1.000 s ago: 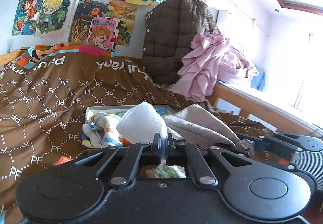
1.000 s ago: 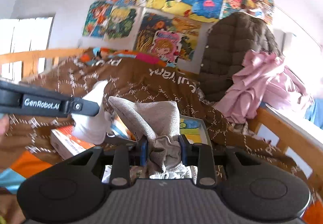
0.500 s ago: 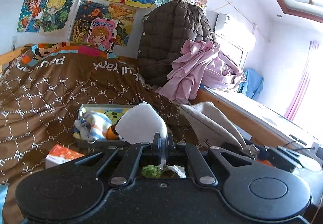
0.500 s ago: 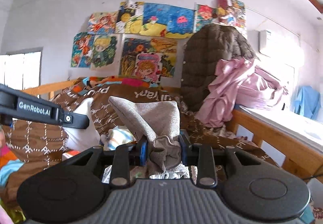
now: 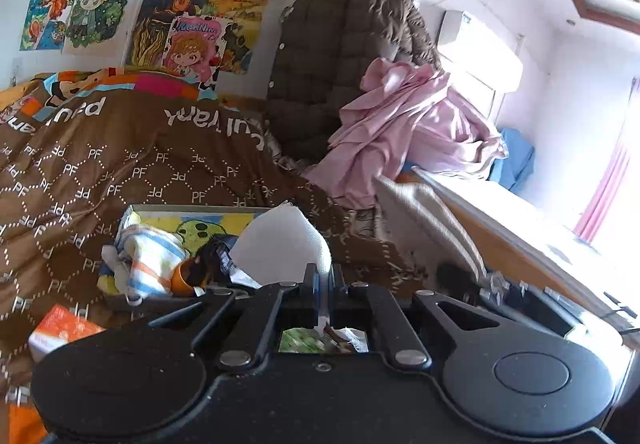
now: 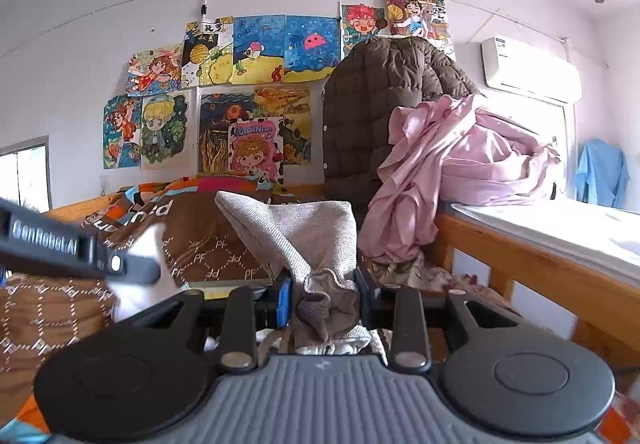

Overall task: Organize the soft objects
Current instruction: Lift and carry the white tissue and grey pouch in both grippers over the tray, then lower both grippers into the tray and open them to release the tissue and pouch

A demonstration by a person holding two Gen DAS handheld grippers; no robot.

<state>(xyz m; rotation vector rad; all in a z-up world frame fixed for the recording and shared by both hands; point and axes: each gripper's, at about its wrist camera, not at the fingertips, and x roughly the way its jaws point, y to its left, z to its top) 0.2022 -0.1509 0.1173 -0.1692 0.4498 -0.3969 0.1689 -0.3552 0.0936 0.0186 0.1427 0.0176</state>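
Holding 2 socks above the bed.
Left gripper [image 5: 323, 280] pinches limp white knit sock [image 5: 280, 244] by its edge; right gripper [image 6: 323, 292] clamps floppy beige knit sock [image 6: 308, 236] at bunched cuff, prob. light, saggy.

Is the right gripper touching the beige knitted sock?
Touching. The right wrist view shows the right gripper shut on the beige knitted sock, fabric bunched between both fingers.

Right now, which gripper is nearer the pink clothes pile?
Right. The right gripper sits toward the pink clothes pile; the left gripper is further left, over the box.
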